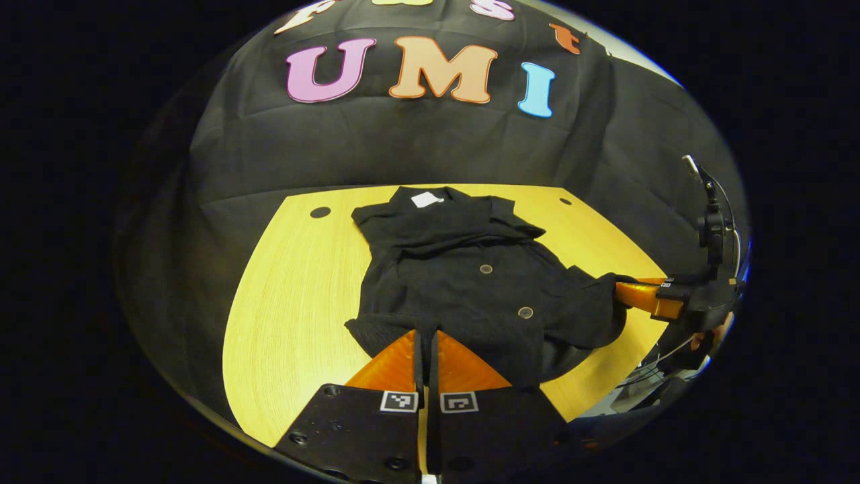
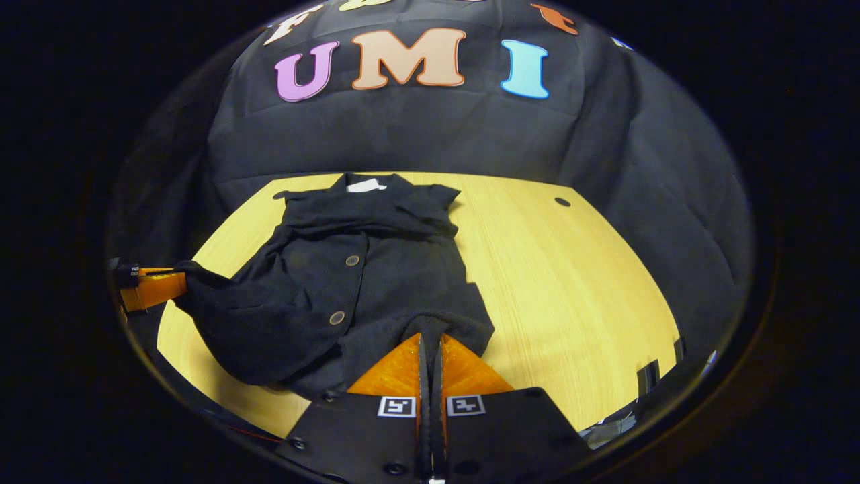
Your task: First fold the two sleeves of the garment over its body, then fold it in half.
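Both tools are clamped on the garment's (image 1: pixel 463 282) near hem: left tool (image 1: pixel 425 336) and right tool (image 2: pixel 430 339) each pinch a bottom corner, apparently with cloth between the fingers. The garment's long axis runs straight ahead of both tools, collar farthest, sleeves already lying over the body. Bare tabletop (image 2: pixel 571 282) beyond gives room to carry the hem forward.

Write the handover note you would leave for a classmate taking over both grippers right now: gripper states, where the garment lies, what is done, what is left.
Left gripper: shut on the near hem corner of the black garment.
Right gripper: shut on the other near hem corner.
The garment lies on the wooden table, collar at the far end by the white label, buttons up.
Done: both sleeves look folded in over the body.
Left: carry both hem corners forward to the collar to fold it in half, then release.
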